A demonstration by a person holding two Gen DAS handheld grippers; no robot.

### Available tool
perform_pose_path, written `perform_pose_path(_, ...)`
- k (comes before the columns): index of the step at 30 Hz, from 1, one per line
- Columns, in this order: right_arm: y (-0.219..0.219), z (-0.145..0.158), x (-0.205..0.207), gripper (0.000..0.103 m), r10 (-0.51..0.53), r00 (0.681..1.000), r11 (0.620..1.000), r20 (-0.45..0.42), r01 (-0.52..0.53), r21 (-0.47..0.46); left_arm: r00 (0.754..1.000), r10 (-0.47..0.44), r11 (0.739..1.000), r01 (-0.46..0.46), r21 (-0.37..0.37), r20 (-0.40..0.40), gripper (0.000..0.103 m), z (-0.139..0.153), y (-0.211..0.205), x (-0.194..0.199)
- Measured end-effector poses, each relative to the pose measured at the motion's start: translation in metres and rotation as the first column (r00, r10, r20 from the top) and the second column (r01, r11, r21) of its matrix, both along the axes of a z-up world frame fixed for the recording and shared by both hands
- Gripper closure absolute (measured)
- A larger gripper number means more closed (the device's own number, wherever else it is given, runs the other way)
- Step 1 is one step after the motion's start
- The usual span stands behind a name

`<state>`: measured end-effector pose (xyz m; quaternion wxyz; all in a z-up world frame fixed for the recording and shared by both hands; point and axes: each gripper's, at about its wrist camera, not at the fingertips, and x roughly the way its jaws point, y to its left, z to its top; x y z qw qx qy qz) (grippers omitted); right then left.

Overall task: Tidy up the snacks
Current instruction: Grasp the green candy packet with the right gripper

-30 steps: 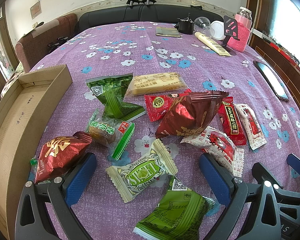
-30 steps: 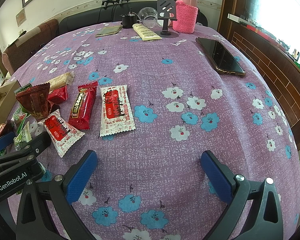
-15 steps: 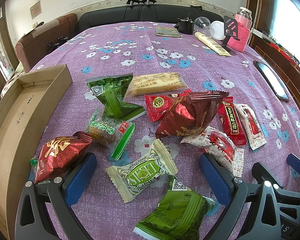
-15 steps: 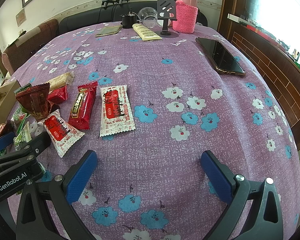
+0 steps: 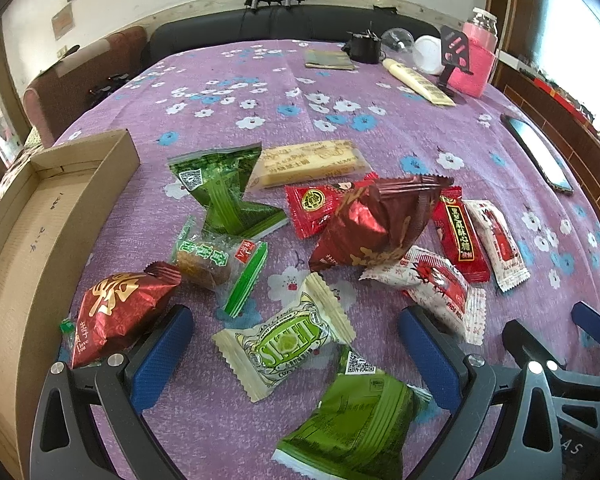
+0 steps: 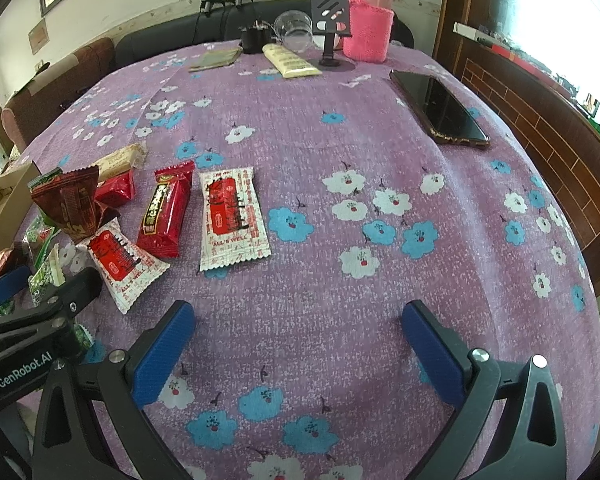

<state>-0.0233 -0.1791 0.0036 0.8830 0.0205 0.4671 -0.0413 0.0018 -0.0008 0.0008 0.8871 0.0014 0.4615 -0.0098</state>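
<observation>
Several wrapped snacks lie on the purple flowered tablecloth (image 5: pixel 300 92). My left gripper (image 5: pixel 296 344) is open, low over the near edge, with a cream and green snack pack (image 5: pixel 284 340) between its fingers and a green pack (image 5: pixel 352 416) just below. A dark red foil pack (image 5: pixel 116 312) lies by the left finger. A larger dark red bag (image 5: pixel 376 224), red bars and white-red packs (image 5: pixel 440 288) lie further off. An open cardboard box (image 5: pixel 32 240) stands at the left. My right gripper (image 6: pixel 300 344) is open and empty over bare cloth, right of a white-red pack (image 6: pixel 232 216).
A phone (image 6: pixel 440 108) lies on the right side of the table. A pink covered bottle (image 6: pixel 370 20), a phone stand (image 6: pixel 330 12), a tube (image 6: pixel 290 60) and a glass stand at the far edge. A sofa runs behind the table.
</observation>
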Motion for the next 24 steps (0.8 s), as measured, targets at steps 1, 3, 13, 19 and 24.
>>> perform_pose_path(1,0.0,0.0,0.0,0.0,0.0,1.0,1.0,-0.009,0.0,0.002,1.0,-0.001,1.0,0.001,0.001,-0.012,0.0,-0.002,0.003,0.002)
perform_pose_path(3,0.002,0.001,-0.003,0.0,0.005,1.0,1.0,-0.018,-0.005,0.002,1.0,-0.003,1.0,0.004,0.003,-0.012,0.0,-0.003,0.0,0.003)
perform_pose_path(13,0.003,0.002,-0.017,0.0,0.029,0.999,1.0,-0.023,-0.029,0.002,0.992,-0.118,0.993,0.118,-0.008,-0.039,0.003,0.003,0.0,-0.007)
perform_pose_path(19,0.005,0.003,-0.028,0.0,0.061,0.998,0.998,-0.027,-0.061,-0.003,0.966,-0.253,0.952,0.257,-0.166,0.047,0.026,0.05,0.018,-0.043)
perform_pose_path(24,0.004,0.003,-0.031,0.0,0.107,0.994,0.994,-0.025,-0.107,0.0,0.932,-0.362,0.892,0.342,-0.295,-0.014,0.026,0.08,0.038,-0.056)
